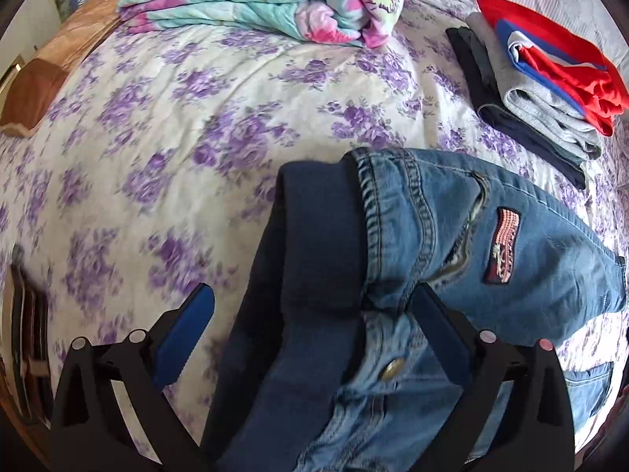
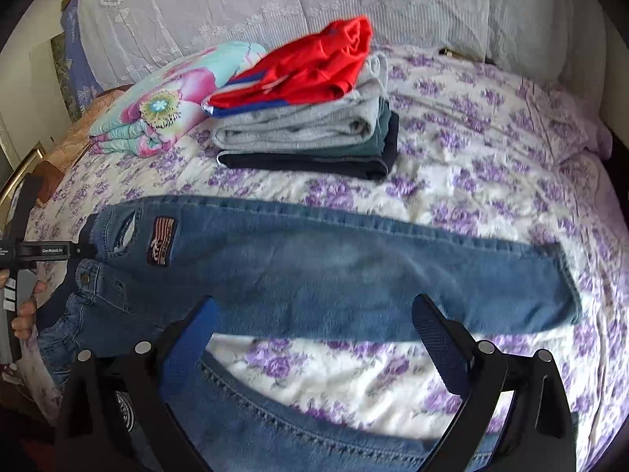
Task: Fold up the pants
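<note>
1. Left wrist view: the left gripper [image 1: 312,308] is hovering over the waist end of the jeans [image 1: 491,236], its jaws spread wide and clamping nothing. The dark elastic waistband [image 1: 314,236] and the metal button [image 1: 393,367] are lying between the fingers, but whether either pad is touching cloth is hard to tell.

2. Same view: the jeans are lying on the floral bedspread [image 1: 177,137], the flag patch [image 1: 503,246] facing up beside the pocket opening. A stack of folded clothes [image 1: 542,90] is sitting well apart at the far right; a rolled floral blanket [image 1: 275,0] is lying at the top.

3. Right wrist view: the right gripper [image 2: 314,314] is also standing released, empty, hanging above the gap between the two legs. The upper leg [image 2: 354,267] is stretching flat across the bed to its hem at right; the lower leg [image 2: 295,424] is curving away near the bottom edge, with bedspread [image 2: 491,149] showing between them.

4. Same view: a person's hand [image 2: 25,310] is showing at the left edge, by the waist.

5. Progress, as judged: the jeans are spread out, but the legs are apart and not yet stacked. No fold looks made. Remaining: bringing one leg onto the other, folding lengthwise into a compact bundle, probably adding it to the stack [image 2: 306,118].
</note>
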A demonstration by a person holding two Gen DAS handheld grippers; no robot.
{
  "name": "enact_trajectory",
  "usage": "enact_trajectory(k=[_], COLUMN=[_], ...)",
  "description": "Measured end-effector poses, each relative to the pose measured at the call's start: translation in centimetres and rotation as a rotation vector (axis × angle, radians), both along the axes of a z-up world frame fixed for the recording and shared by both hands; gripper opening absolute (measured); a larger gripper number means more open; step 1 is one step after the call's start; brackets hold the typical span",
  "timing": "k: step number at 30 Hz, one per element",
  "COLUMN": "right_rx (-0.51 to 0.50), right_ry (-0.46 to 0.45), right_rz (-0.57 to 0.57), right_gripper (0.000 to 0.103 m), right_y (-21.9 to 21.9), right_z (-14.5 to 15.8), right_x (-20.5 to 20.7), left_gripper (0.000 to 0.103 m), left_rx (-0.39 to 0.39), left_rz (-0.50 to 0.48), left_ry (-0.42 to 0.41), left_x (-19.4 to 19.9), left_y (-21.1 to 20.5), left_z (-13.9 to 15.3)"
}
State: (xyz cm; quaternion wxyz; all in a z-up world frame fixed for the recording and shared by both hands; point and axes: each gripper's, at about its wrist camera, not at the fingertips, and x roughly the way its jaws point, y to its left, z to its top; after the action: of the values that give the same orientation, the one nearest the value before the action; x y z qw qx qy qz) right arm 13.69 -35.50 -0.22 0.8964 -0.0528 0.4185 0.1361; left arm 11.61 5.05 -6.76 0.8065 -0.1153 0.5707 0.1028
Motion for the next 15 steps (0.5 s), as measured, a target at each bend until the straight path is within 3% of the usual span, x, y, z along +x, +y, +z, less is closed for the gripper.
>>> enact_trajectory(k=[4,6,9,15], right_rx=[-0.014,0.014,0.067,0.120], right_ry=[0.029,0.078,0.098,0.128], right_rz=[0.014,0.072,0.151,0.241], right_gripper=[0.099,0.099,0.099,0.099], right_y=[0.6,0.9,1.1,1.4], right_z=[-0.6,-1.1,-1.2,-2.1], right_x=[1.7,2.8,4.3,8.3], left_gripper=[0.098,0.098,0.098,0.098], left_rx=[-0.061,-0.137,-0.256,-0.375], left_rz=[-0.052,-0.059,-0.032,-0.009], left_ry=[-0.005,-0.017,-0.068,-0.106], left_x=[1.6,2.0,2.0,2.8], left_y=[0.4,1.4,3.7,6.5], left_z=[-0.7,-0.9,-0.7,-0.4])
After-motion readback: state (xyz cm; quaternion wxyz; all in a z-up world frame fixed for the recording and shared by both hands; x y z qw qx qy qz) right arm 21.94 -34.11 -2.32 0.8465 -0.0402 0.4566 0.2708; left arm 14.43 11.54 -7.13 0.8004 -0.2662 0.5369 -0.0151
